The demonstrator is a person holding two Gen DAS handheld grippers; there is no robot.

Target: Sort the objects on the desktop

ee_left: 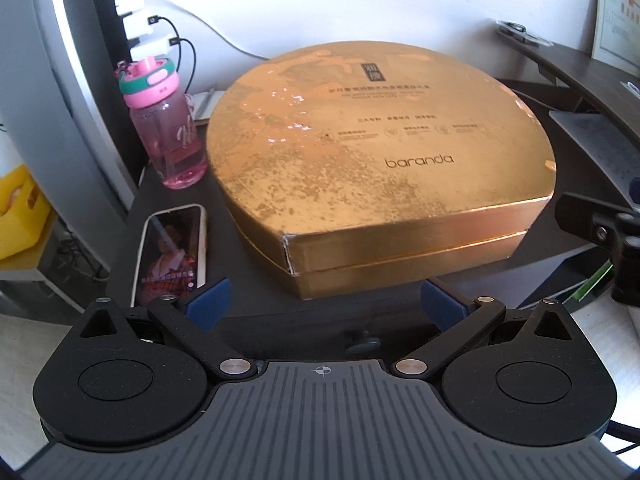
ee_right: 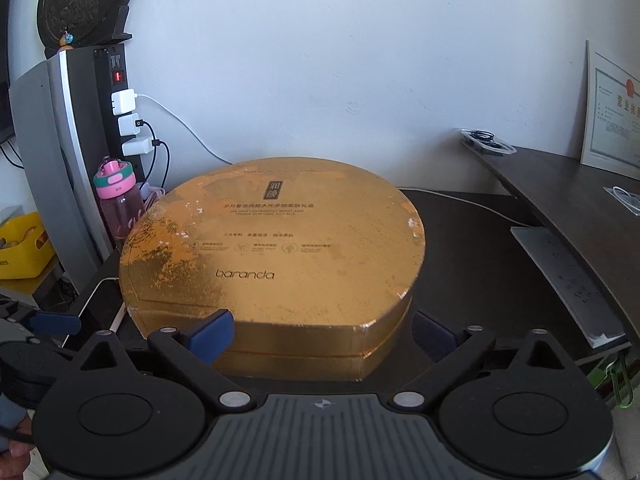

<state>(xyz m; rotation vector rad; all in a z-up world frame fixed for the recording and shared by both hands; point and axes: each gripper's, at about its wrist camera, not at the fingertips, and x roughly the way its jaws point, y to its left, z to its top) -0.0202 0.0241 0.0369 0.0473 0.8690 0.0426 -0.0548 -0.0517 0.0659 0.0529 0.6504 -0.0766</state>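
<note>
The stiff, glossy gold gift box (ee_right: 272, 264), likely slippery, is best clamped at opposite edges by the wide-open, empty left gripper (ee_left: 324, 296) and right gripper (ee_right: 324, 332).

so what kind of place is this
Probably a small office or home desk: a dark desk against a white wall, a power strip with chargers plugged in, and a framed certificate propped on the side shelf.

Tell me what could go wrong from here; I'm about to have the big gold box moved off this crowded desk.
1. The gold box sits close beside the pink bottle; sliding it that way could topple the bottle.
2. The phone lies near the box's front corner and the desk edge, so it could get pushed off.
3. Both open grippers, left and right, look too narrow for the box.
</note>
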